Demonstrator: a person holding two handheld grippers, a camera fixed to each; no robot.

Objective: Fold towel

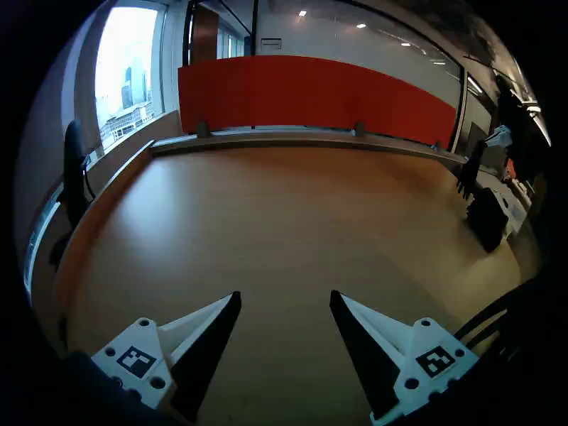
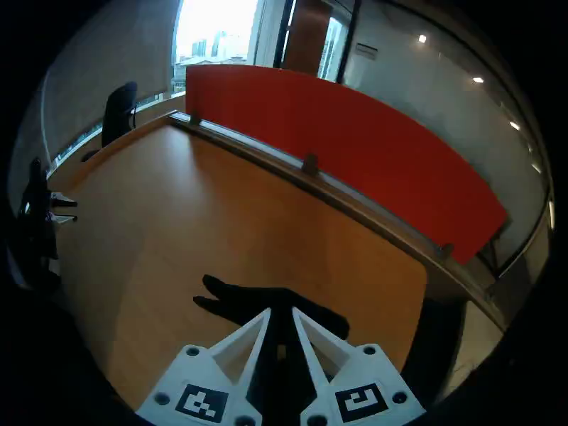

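Exposure: both views are dim overall, with a warm cast on the glossy orange-brown wooden tabletop (image 1: 284,213).

Main source: a tall daylight window (image 1: 128,78), far ahead and to the left of the left tongs (image 1: 285,294). Its panes are overexposed to near white.

Secondary sources: small recessed ceiling lamps (image 1: 362,25), ahead and above.

Reflections: a pale sheen crosses the tabletop ahead-left of the left tongs.

Shadow detail: the black cloth (image 2: 241,298) at the tips of the right tongs (image 2: 281,311) is underexposed and shows no texture.

Distortion: the straight edges of the long red partition panel (image 1: 319,92) bow strongly, and the margins darken.

Focus: sharp near the tongs, slightly soft far ahead.
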